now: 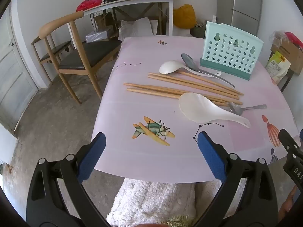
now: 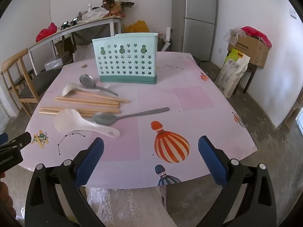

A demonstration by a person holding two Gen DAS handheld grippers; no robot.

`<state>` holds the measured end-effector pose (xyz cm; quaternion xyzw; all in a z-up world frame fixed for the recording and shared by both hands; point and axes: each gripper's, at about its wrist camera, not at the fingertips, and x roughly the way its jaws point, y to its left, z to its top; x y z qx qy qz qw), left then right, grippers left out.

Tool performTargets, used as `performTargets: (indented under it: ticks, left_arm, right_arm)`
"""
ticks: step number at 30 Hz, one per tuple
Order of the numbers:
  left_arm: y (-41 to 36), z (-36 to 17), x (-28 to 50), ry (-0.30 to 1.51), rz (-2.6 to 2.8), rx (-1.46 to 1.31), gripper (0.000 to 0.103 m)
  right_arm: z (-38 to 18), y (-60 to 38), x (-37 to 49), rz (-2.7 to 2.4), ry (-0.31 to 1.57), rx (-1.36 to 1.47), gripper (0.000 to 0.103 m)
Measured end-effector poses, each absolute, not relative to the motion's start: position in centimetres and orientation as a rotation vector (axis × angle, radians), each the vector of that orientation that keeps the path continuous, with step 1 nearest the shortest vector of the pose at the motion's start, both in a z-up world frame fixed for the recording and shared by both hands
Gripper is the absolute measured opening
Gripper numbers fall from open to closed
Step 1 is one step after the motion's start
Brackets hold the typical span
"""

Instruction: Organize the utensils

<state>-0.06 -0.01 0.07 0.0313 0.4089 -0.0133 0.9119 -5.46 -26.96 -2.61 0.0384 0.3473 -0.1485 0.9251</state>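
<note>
Worktop [image 2: 198, 98]: pink printed cover with balloons, a plane and constellations.

Utensil holder [image 2: 126, 60]: mint green, star-punched, darker base, upright toward the far side of the worktop.

Chopsticks [image 2: 85, 104]: several wooden sticks lying flat in loose rows, left of centre in the right wrist view.

White rice paddle [image 2: 79, 124]: nearest the camera, its bowl overlapping the chopstick ends.

Grey metal spoon [image 2: 121, 117]: just beside the paddle. The right wrist view shows its whole length; in the left wrist view the paddle hides most of its bowl.

White ladle [image 1: 170, 67] and second grey spoon [image 1: 191, 62]: lying together just in front of the holder's base.

Left claw [image 1: 150, 139]: blue pads spread wide, empty, above the near worktop edge.

Right claw [image 2: 151, 141]: likewise spread, empty, over the balloon print.

Wooden chair [image 1: 72, 56]: beside the worktop, seen in full only in the left wrist view.

Refrigerator [image 2: 197, 19]: against the far wall, shown fully by the right wrist view.
</note>
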Motion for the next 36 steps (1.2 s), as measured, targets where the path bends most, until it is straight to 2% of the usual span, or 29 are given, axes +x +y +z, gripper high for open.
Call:
performTargets:
  ticks: [36]
  left_arm:
    - [0.76,-0.16,0.17,0.842,-0.021,0.044,0.094]
  right_arm:
    - [-2.20,-26.56,-5.18,-0.307,0.706,0.067,0.097]
